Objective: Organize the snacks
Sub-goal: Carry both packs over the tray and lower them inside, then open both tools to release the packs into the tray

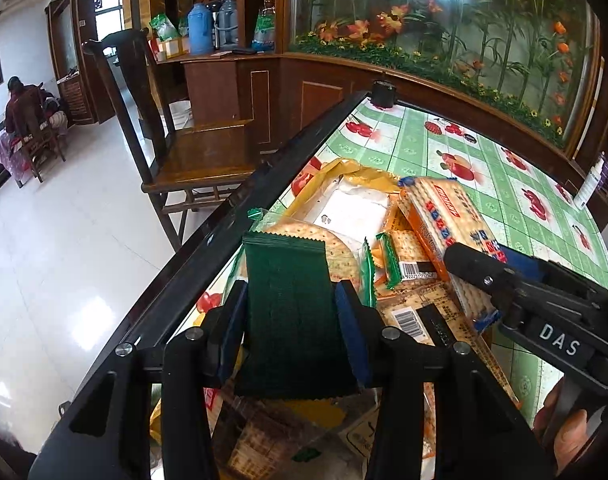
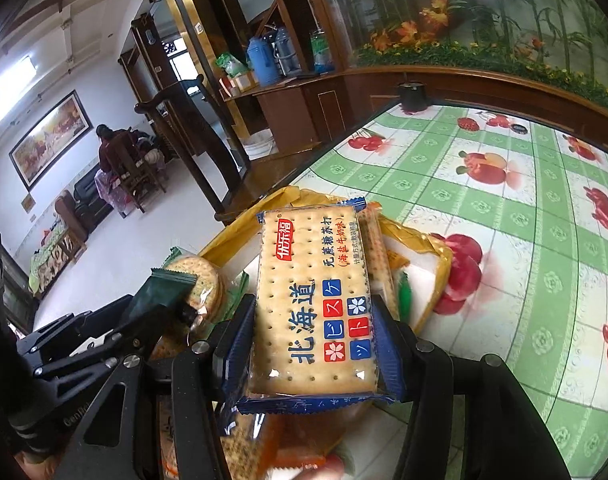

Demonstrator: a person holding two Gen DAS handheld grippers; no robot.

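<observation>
Clamped in the left gripper (image 1: 290, 328), low in the middle of the left wrist view, is a dark green snack packet (image 1: 290, 312), its blue pads pressing both long edges. Low in the middle of the right wrist view, the right gripper (image 2: 314, 344) is clenched likewise on a blue-edged cracker packet (image 2: 314, 304) with red and blue squares on its face. Both packets hang over the table (image 1: 464, 152), whose green checked cloth with red fruit fills the right side of each view. At the table's left edge sits a yellow bag (image 1: 340, 172) holding a white box, with more cracker packets (image 1: 408, 252) heaped on and around it. A wooden chair (image 1: 192, 148) stands beyond the edge, upper left. Far off at left, a person (image 1: 22, 108) sits at another table.
</observation>
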